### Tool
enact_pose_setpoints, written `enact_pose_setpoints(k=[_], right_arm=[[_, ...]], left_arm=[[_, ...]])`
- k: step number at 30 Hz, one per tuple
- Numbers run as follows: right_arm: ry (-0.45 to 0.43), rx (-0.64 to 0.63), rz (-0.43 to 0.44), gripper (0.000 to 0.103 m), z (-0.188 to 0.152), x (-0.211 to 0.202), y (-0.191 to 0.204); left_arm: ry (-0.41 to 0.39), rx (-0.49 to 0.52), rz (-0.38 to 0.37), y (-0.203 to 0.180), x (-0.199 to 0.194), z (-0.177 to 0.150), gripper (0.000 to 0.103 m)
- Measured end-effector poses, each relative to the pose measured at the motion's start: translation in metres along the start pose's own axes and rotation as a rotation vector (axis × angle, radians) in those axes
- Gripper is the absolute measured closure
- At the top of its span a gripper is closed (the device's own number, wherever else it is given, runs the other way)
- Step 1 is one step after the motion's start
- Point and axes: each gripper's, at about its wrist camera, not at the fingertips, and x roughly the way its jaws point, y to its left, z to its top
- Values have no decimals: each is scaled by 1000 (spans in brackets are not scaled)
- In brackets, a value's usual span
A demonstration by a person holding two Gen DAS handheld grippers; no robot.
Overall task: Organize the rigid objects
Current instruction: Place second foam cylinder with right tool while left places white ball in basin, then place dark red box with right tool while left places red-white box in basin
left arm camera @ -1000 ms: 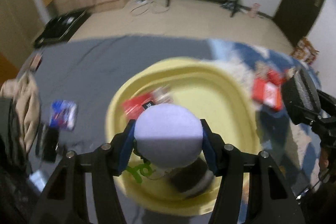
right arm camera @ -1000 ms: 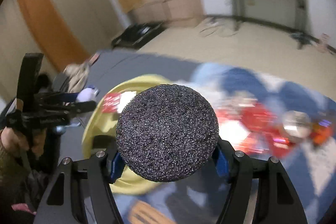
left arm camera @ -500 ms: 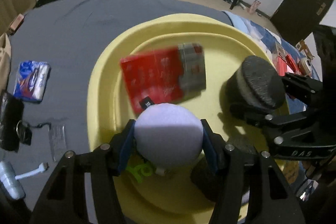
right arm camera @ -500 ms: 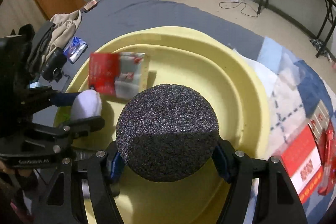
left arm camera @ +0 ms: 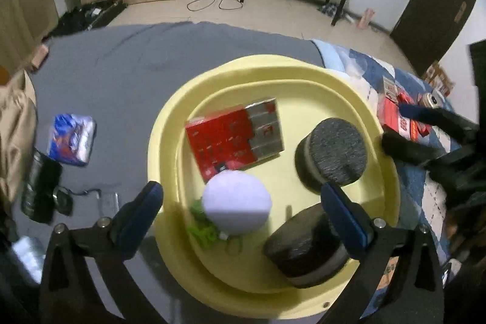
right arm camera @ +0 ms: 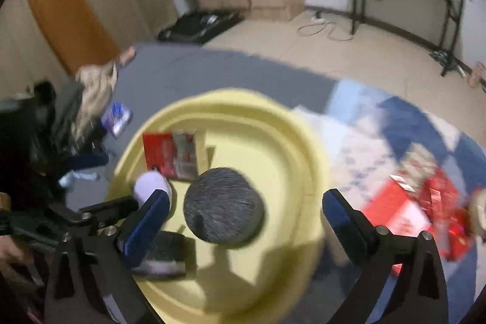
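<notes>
A yellow basin (left arm camera: 170,141) (right arm camera: 306,148) sits on the bed. Inside lie a red box (left arm camera: 234,138) (right arm camera: 173,154), a pale lilac round speaker (left arm camera: 237,204) (right arm camera: 150,187), a dark grey round speaker (left arm camera: 332,154) (right arm camera: 223,213), a second dark speaker (left arm camera: 303,251) (right arm camera: 165,257) and a green item (left arm camera: 202,231). My left gripper (left arm camera: 243,211) is open above the lilac speaker, not touching it. My right gripper (right arm camera: 246,217) is open above the dark grey speaker, empty.
A grey sheet (left arm camera: 121,66) covers the bed's left side, with a blue packet (left arm camera: 71,138), black items (left arm camera: 41,187) and beige cloth (left arm camera: 15,123). Red boxes (right arm camera: 419,208) and a can (left arm camera: 432,99) lie on the blue patterned blanket (right arm camera: 410,123) to the right.
Both grippers opened. The lilac speaker left my left gripper and the dark grey speaker left my right gripper; both now lie in the basin. Both grippers pulled back.
</notes>
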Motion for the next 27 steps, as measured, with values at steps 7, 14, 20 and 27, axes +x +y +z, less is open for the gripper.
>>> enact_pose_setpoints(k=[7,14,20,27], right_arm=[[-91,148,-188,0,-39,-86,-111],[-68,270,-307,0,-90,-127,-236],[-23,128,-299,0,-95,-119,-263],[13,26,-310,0,-89,-80,-282]], left_arm=[[-6,148,-136,-109,-12,38,0],[78,401,-143,-227,42,38,0],[138,425,-115,-242,82,43,0],[127,341,-121,-240,104,56,0]])
